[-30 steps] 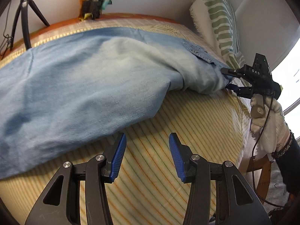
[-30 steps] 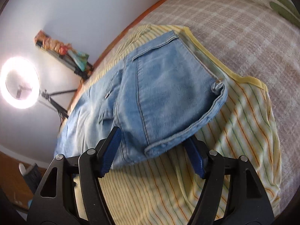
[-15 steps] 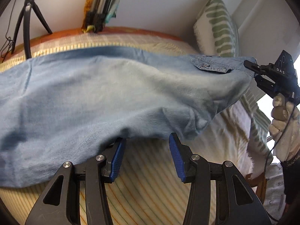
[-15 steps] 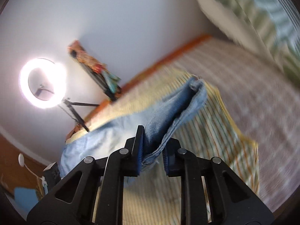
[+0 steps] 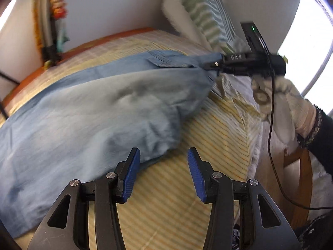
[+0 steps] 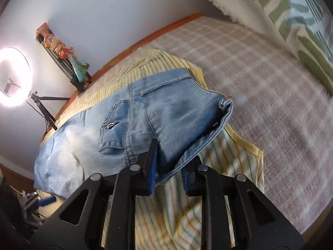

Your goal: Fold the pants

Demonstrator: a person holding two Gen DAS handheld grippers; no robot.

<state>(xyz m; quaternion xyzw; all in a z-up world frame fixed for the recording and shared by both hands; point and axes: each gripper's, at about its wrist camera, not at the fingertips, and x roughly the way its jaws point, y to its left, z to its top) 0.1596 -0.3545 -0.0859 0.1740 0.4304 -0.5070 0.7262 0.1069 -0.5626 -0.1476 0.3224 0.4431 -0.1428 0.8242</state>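
Lowered again since half a second ago: waist end of the light blue denim pants (image 5: 87, 112), now sagging back onto the yellow striped cotton sheet (image 5: 216, 137) instead of hanging taut in the air.

Left wrist view: left gripper (image 5: 164, 170) spread wide, ribbed blue pads gripping nothing, one pad just beside the soft rumpled lower edge of the fabric. Pants stretched in a long wrinkled band across the bed, faded pale along the middle. At the far end, right gripper (image 5: 216, 66), black and angular, clamped on the waistband corner, held by a white knitted glove (image 5: 291, 104) with a thin black cable trailing down. Green-and-white patterned pillow (image 5: 204, 14) propped against the wall behind.

Right wrist view: right gripper (image 6: 169, 174) pinching the thick stitched waistband between narrow-set pads. Flapped back pocket with a small metal button (image 6: 111, 125) facing up, seams curving. Beige checked woven blanket (image 6: 270, 95) under the sheet; glowing round ring light (image 6: 12, 77) on a black tripod at left.
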